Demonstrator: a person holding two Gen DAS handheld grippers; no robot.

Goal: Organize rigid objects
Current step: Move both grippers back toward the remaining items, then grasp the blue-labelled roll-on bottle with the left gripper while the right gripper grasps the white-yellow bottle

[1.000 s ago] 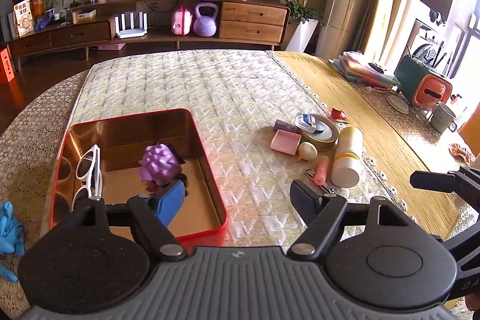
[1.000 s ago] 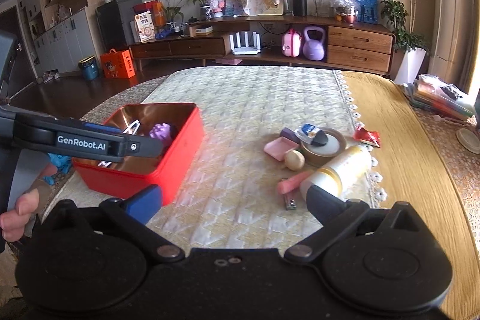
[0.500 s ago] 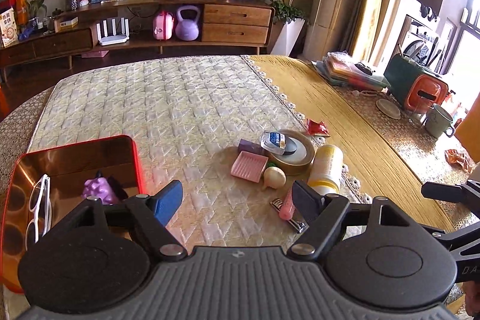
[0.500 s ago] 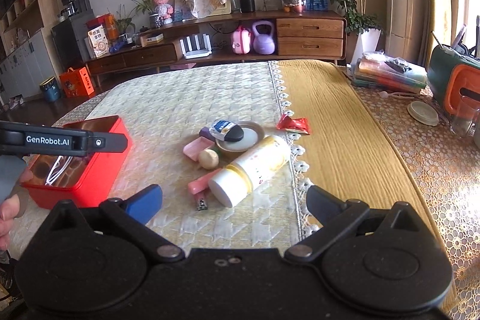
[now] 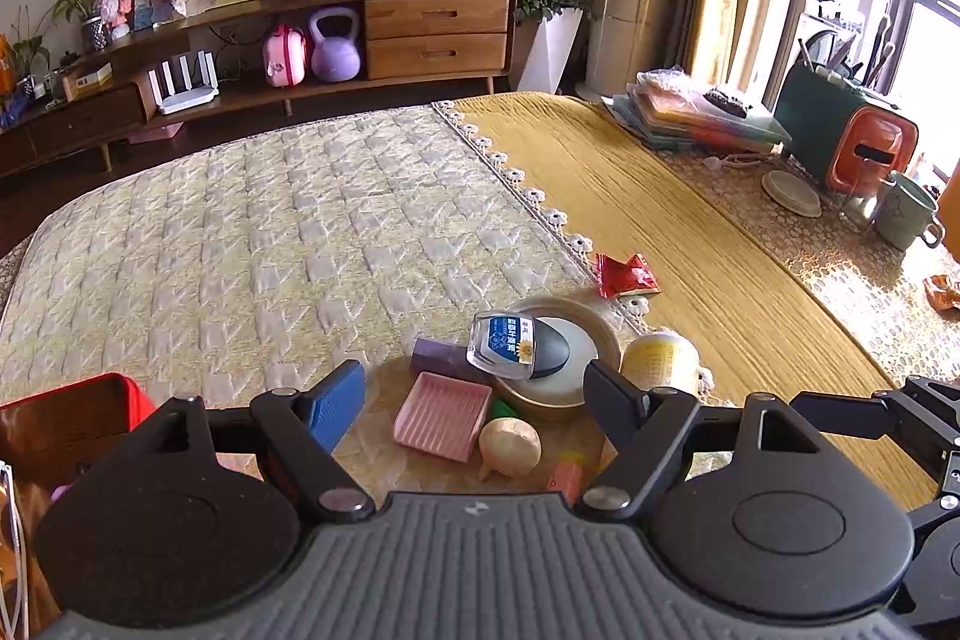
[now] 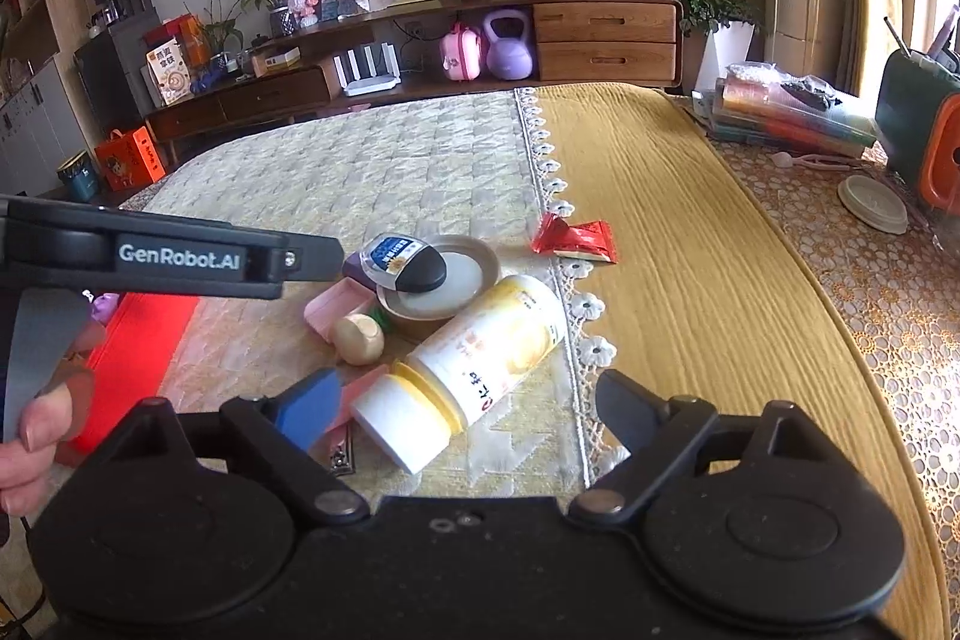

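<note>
My left gripper (image 5: 474, 400) is open above a cluster of small things on the quilted cloth: a pink soap dish (image 5: 441, 424), a beige round knob (image 5: 510, 445), a purple block (image 5: 441, 355) and a small clear bottle with a black cap (image 5: 510, 346) resting on a tape roll (image 5: 600, 340). My right gripper (image 6: 468, 409) hangs low over a white and yellow bottle (image 6: 480, 358) lying on its side. Its jaws are closing with the bottle's cap end between them, pads apart from it. The red tin (image 6: 138, 358) sits to the left.
A red snack packet (image 6: 576, 238) lies on the yellow runner. Nail clippers (image 6: 339, 454) and a pink tube (image 6: 360, 394) lie by the bottle's cap. A hand (image 6: 30, 430) holds the left gripper. Stacked folders (image 5: 690, 118), a mug (image 5: 906, 214) and an orange-green box (image 5: 852, 142) stand at the far right.
Both grippers have swung right, away from the red tin and toward the cluster. The right gripper has come down close over the bottle and its jaws have narrowed a little.
</note>
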